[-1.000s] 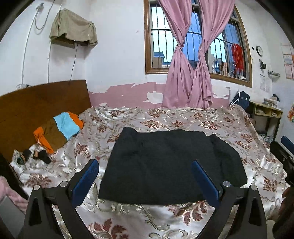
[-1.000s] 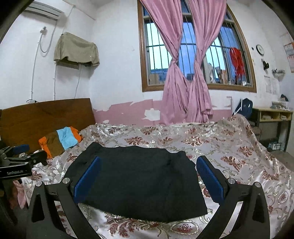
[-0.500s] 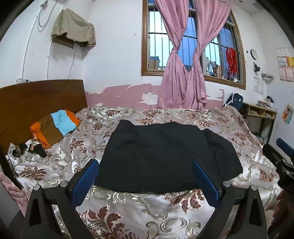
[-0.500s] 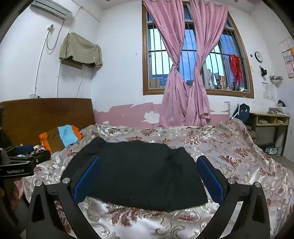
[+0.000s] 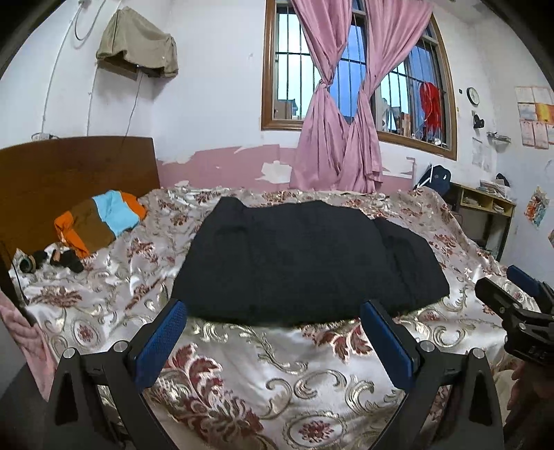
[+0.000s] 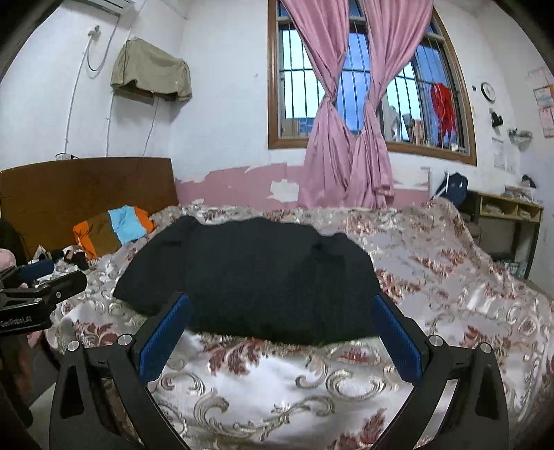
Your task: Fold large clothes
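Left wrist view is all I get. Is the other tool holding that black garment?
Observer: No. The right wrist view shows the right tool open and empty, its fingers short of the black garment.
Operator: Is there anything above that cloth-covered box on the wall?
Observer: Yes. A white wall unit sits near the ceiling, with only its lower edge in frame. Your view misses it.

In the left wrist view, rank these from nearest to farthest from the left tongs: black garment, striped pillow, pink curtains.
1. black garment, straight ahead on the bed, just beyond the open left tongs.
2. striped pillow, far left by the headboard.
3. pink curtains, at the window on the back wall.
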A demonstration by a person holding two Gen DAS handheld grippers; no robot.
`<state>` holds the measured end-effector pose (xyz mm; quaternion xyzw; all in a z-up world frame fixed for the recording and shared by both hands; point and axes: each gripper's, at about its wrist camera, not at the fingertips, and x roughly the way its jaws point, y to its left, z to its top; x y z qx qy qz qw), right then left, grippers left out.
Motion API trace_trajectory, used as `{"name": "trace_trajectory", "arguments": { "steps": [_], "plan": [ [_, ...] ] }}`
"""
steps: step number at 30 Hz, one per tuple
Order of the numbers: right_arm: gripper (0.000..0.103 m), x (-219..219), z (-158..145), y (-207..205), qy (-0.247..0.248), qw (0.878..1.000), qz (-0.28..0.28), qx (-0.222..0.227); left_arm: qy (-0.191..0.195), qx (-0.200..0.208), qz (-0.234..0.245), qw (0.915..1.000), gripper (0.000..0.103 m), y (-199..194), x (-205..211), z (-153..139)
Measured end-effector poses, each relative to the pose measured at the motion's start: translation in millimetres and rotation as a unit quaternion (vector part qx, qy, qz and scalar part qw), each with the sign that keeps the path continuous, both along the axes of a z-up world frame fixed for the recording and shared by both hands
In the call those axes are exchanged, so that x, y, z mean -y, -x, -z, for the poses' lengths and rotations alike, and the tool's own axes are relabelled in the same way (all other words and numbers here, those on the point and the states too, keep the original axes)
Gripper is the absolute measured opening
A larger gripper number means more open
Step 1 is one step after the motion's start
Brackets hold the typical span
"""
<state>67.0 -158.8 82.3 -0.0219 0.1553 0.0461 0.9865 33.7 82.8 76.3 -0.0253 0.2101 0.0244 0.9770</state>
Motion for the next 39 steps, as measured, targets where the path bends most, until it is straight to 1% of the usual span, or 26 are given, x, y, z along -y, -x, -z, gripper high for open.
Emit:
{"name": "trace_trajectory", "arguments": {
  "steps": [4, 10, 39],
  "plan": [
    [0.102, 4.0, 6.4, 2.8, -0.002, 1.0, 0.002, 0.0, -0.006, -0.001, -0.002, 1.0, 0.102, 2.6, 3.3, 7.2],
    [0.101, 6.0, 10.4, 2.7, 0.002, 1.0, 0.004, -0.002, 0.001, -0.008, -0.005, 1.0, 0.102, 3.1, 0.8, 12.6],
    [0.102, 5.2, 13.0, 3.1, 0.002, 1.0, 0.001, -0.006, 0.004, -0.011, -0.01, 0.9999, 0.102, 3.5, -2.9, 14.8]
  ]
}}
